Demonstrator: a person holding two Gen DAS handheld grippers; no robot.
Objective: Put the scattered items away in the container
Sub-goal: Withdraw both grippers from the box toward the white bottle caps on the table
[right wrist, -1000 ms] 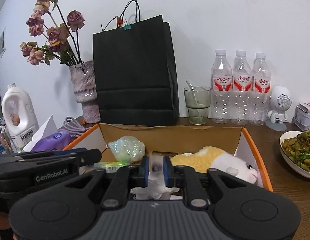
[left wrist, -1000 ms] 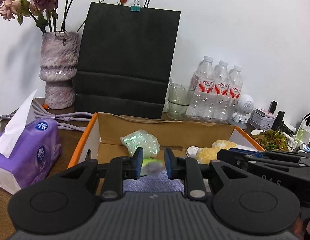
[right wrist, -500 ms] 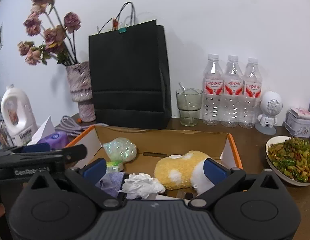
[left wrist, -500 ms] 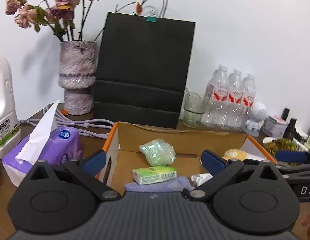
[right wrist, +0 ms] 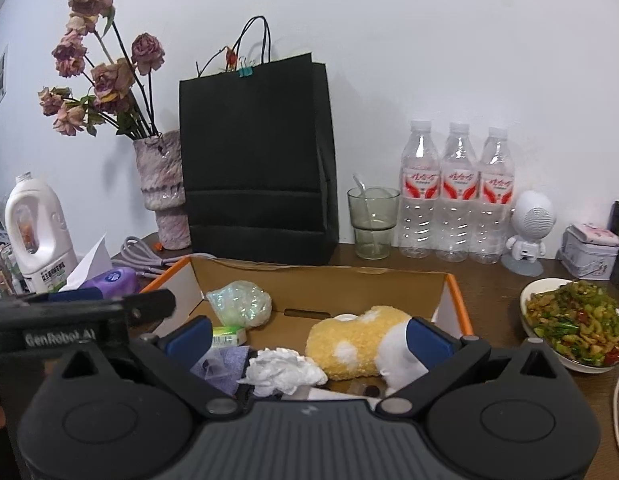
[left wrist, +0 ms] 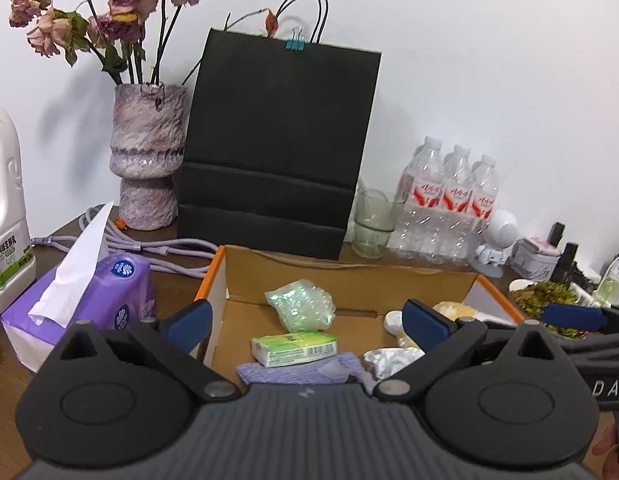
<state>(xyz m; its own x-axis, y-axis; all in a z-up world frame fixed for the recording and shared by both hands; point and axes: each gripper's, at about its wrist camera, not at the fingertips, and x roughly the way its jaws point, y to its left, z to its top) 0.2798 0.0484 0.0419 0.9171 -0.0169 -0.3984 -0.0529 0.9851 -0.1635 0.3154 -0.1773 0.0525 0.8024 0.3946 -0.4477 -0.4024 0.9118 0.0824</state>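
An open cardboard box with orange edges holds a greenish plastic bag, a green tissue pack, a purple cloth, crumpled white paper and a yellow-and-white plush toy. My left gripper is open and empty above the box's near left part. My right gripper is open and empty above the near right part, over the paper and plush.
A purple tissue pack, a white jug and a vase stand left. A black paper bag, a glass and three water bottles stand behind. A bowl of food sits right.
Both grippers were shut a second ago, the right one on the crumpled paper. Both have opened wide and risen; the paper and the green pack now lie in the box.
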